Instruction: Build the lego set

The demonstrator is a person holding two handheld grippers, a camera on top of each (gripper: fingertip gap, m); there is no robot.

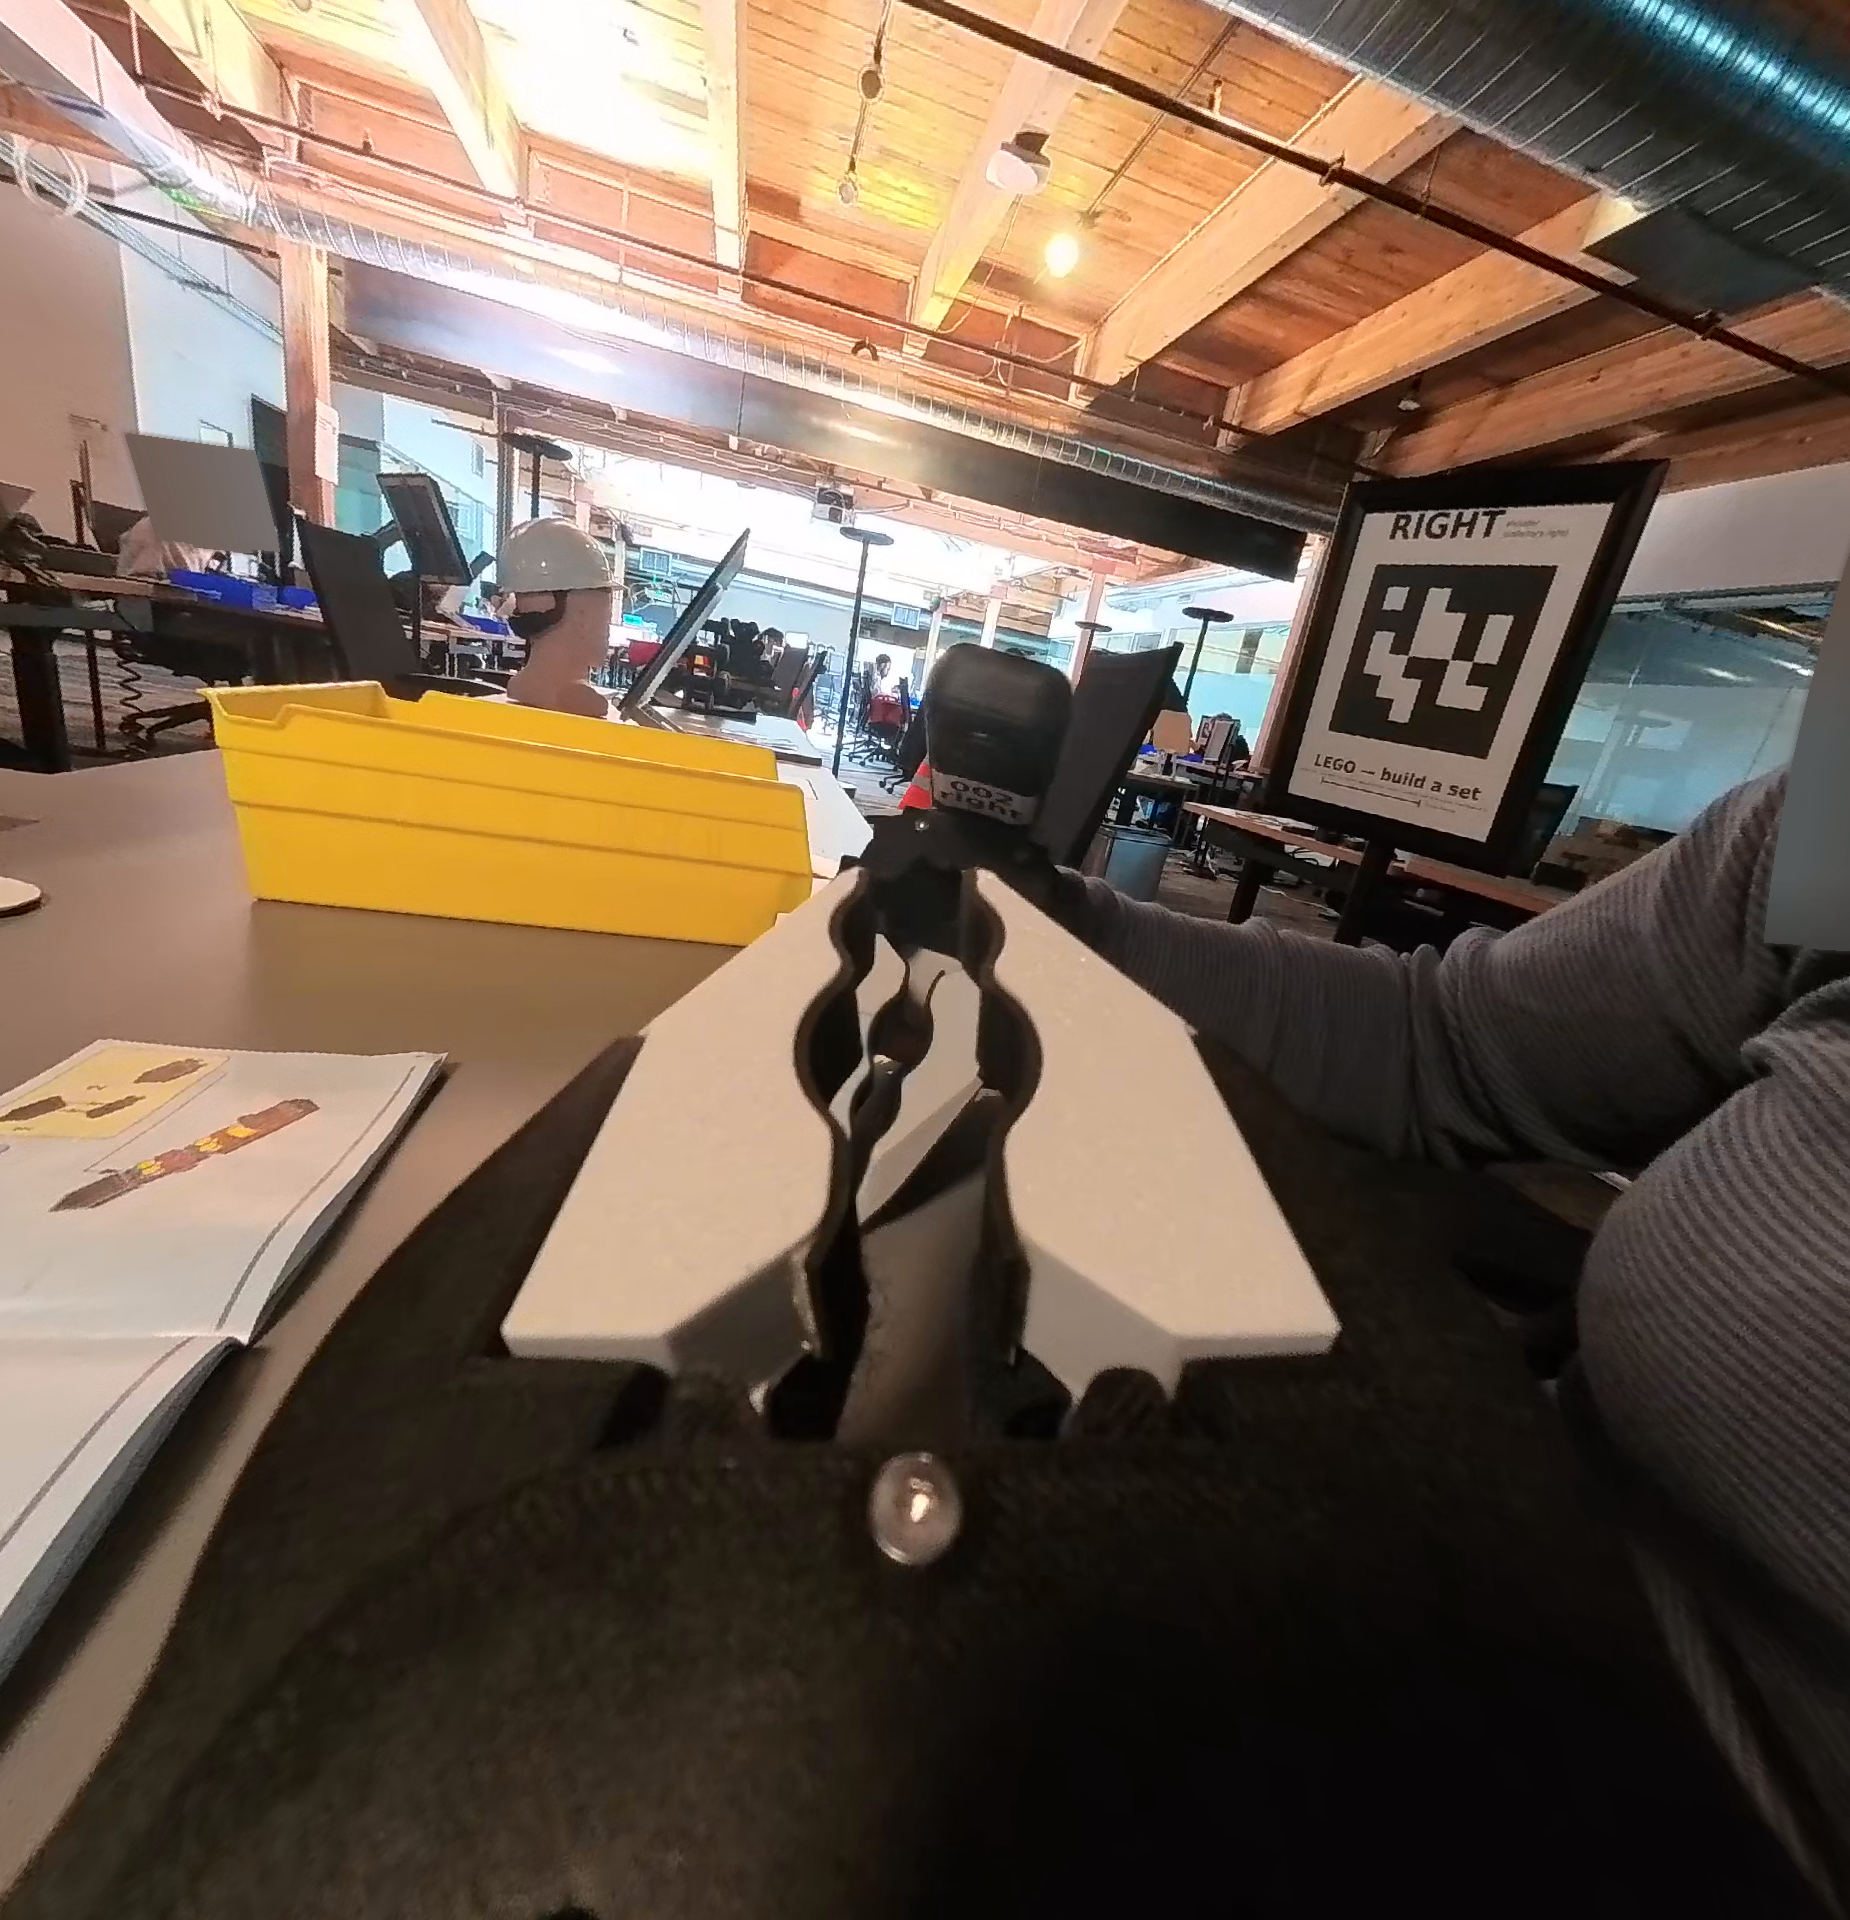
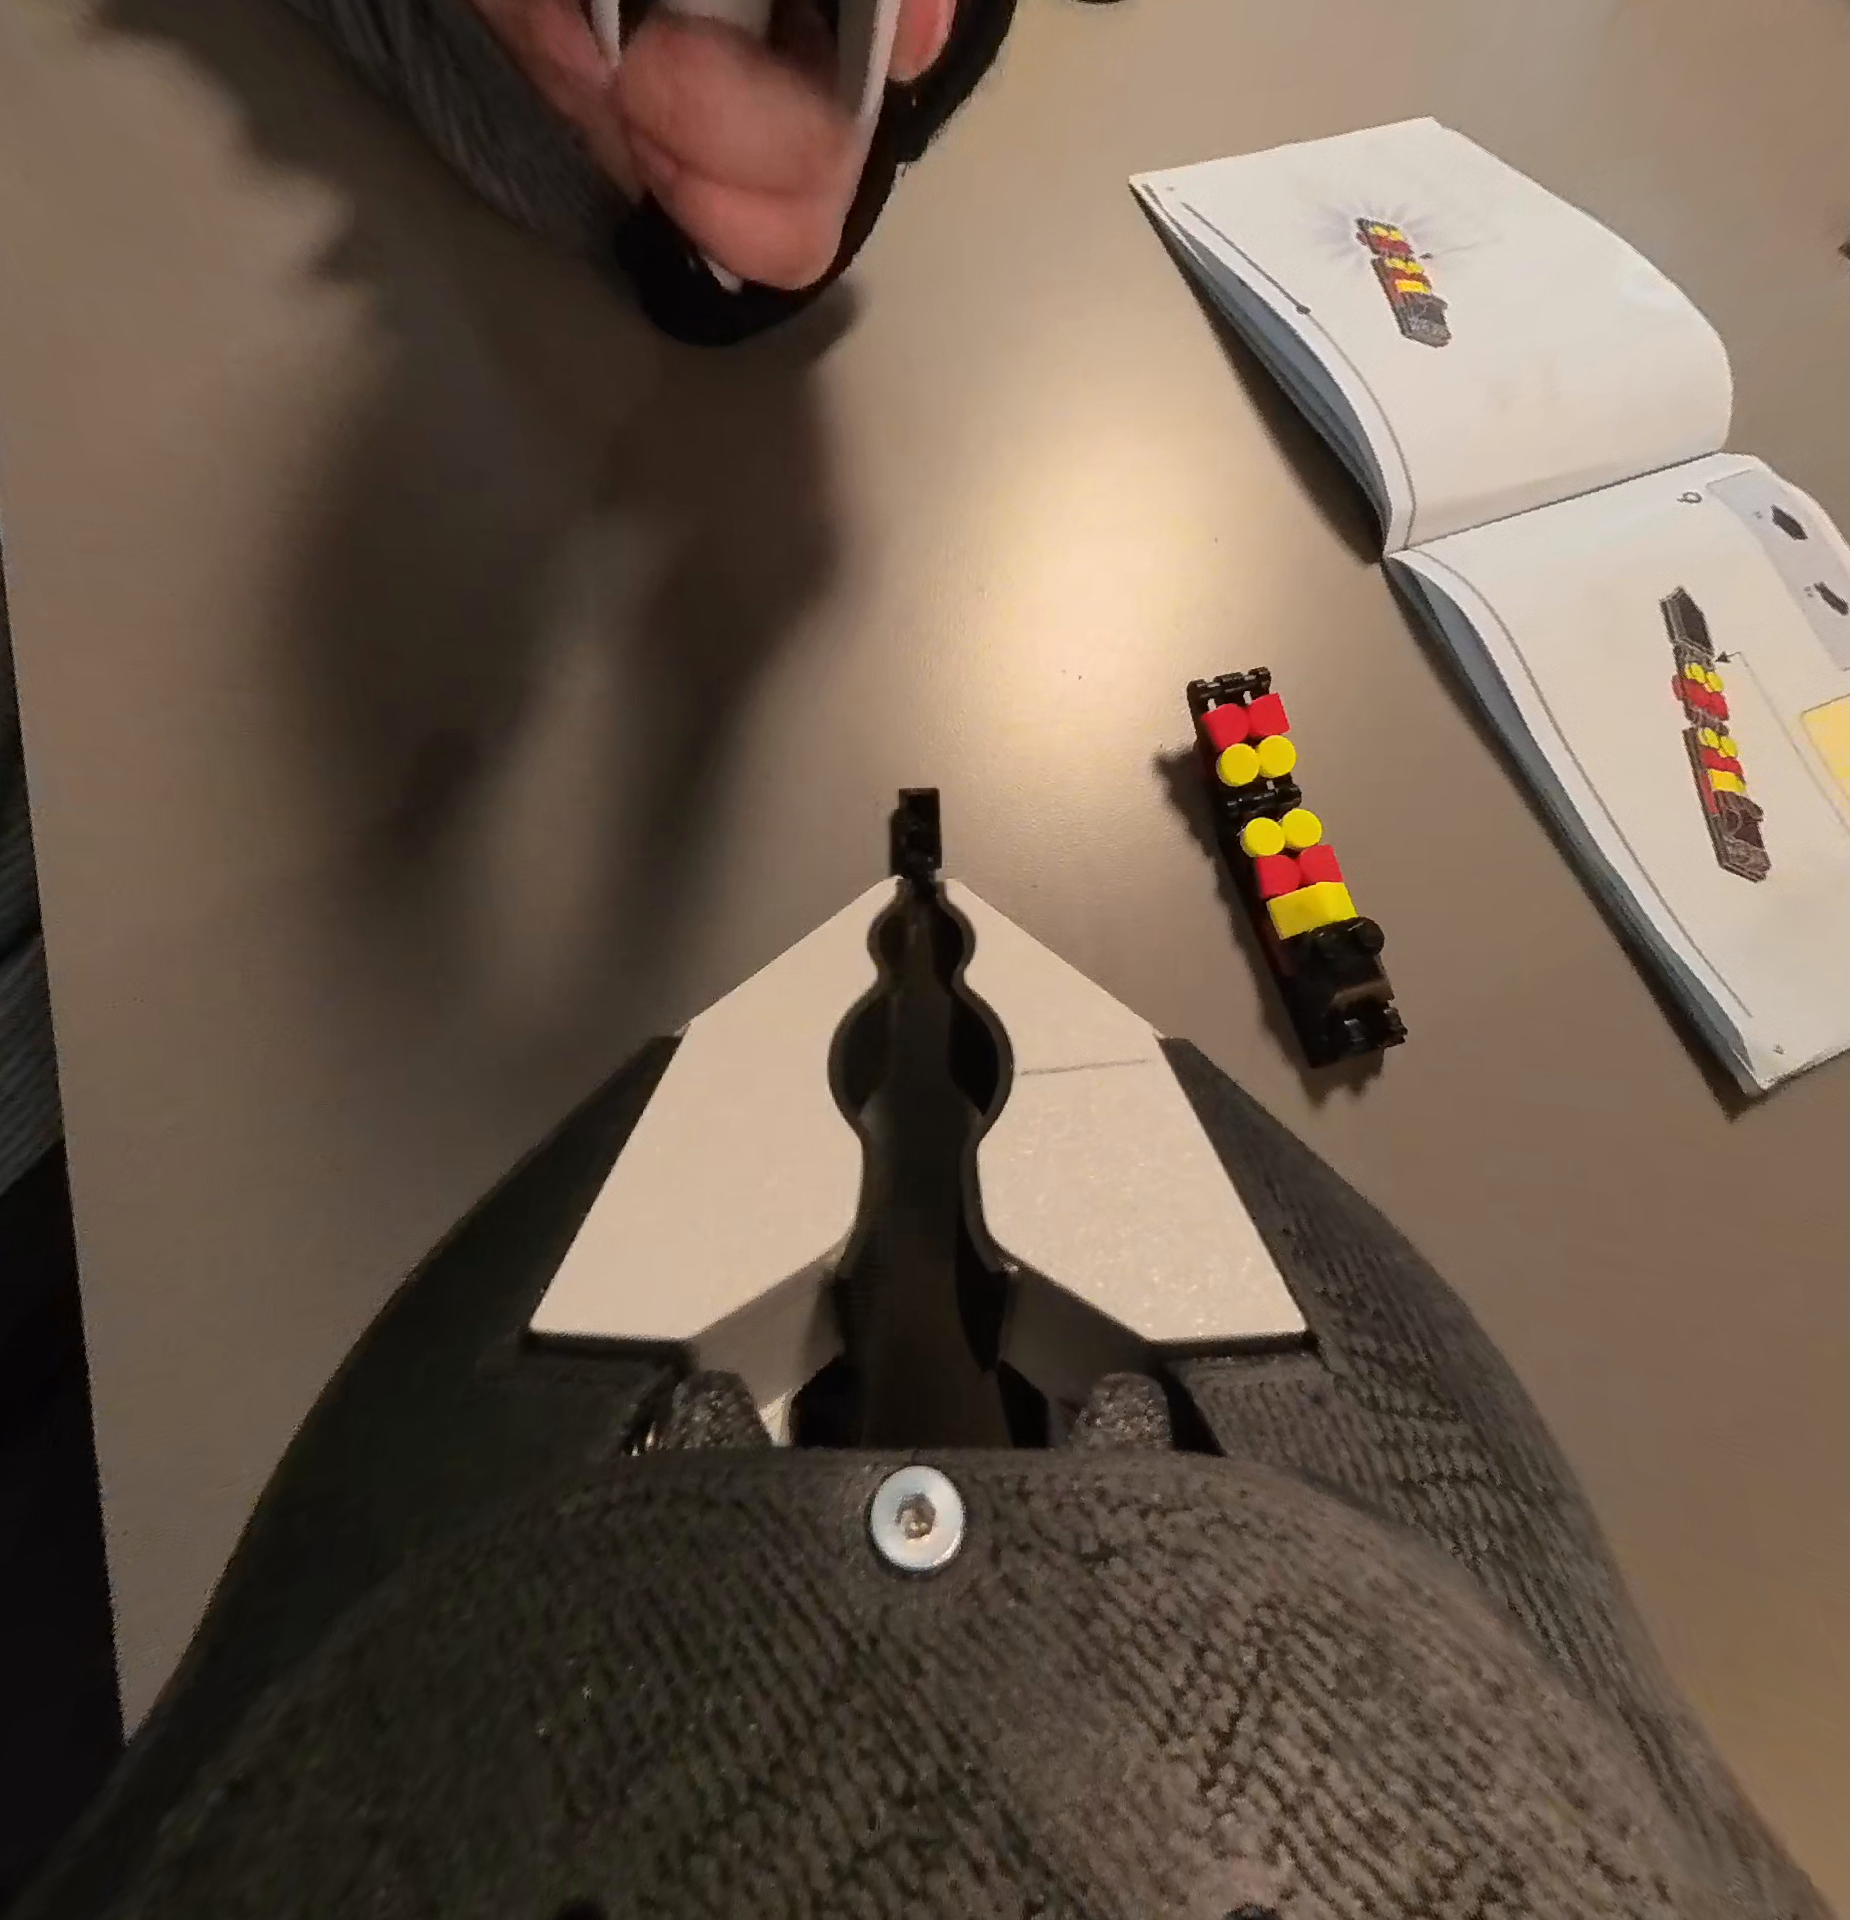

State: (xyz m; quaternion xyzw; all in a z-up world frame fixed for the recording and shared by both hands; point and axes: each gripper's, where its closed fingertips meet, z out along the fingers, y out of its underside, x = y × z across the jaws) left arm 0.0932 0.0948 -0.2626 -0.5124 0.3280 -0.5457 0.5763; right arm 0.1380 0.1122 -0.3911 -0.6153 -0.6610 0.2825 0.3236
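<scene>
My right gripper (image 2: 919, 883) is shut on a small black lego piece (image 2: 918, 831) that sticks out past its tips, above the brown table (image 2: 485, 623). A long black lego build (image 2: 1290, 873) with red and yellow bricks on top lies flat on the table to the right of it. My left gripper (image 1: 916, 883) has its white fingers (image 1: 713, 1122) drawn together, and I see no piece clearly held. It points at the right gripper's black body (image 1: 994, 727). In the right wrist view the left gripper is a blur at the top, with a hand (image 2: 734, 177) around it.
An open instruction booklet (image 2: 1503, 416) lies right of the build; it also shows in the left wrist view (image 1: 173, 1195). A yellow bin (image 1: 505, 821) stands farther back on the table. A framed marker sign (image 1: 1440, 655) stands at the right. A grey sleeve (image 1: 1523, 1039) crosses the right side. There is about 15 centimetres between the tips of the two grippers.
</scene>
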